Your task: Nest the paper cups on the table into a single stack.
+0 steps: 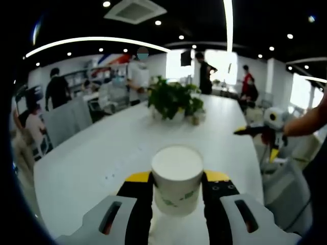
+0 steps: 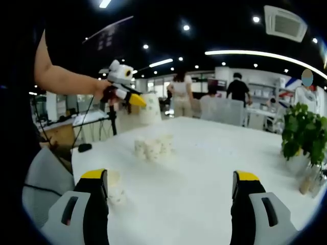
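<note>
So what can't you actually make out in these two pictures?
- How many cups stand mid-table: right gripper view, too small and blurred.
- The print on the held cup: left gripper view, blurred green marks.
- The held cup's base: left gripper view, cut off between the left gripper jaws.
- The cup by the right gripper: partly behind its jaw.
- The table far end: behind the plant.

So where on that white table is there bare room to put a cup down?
Bare tabletop stretches between the loose paper cups and the potted plant. It is crowded around that cluster, and a lone cup sits by the right hand-held gripper.
</note>
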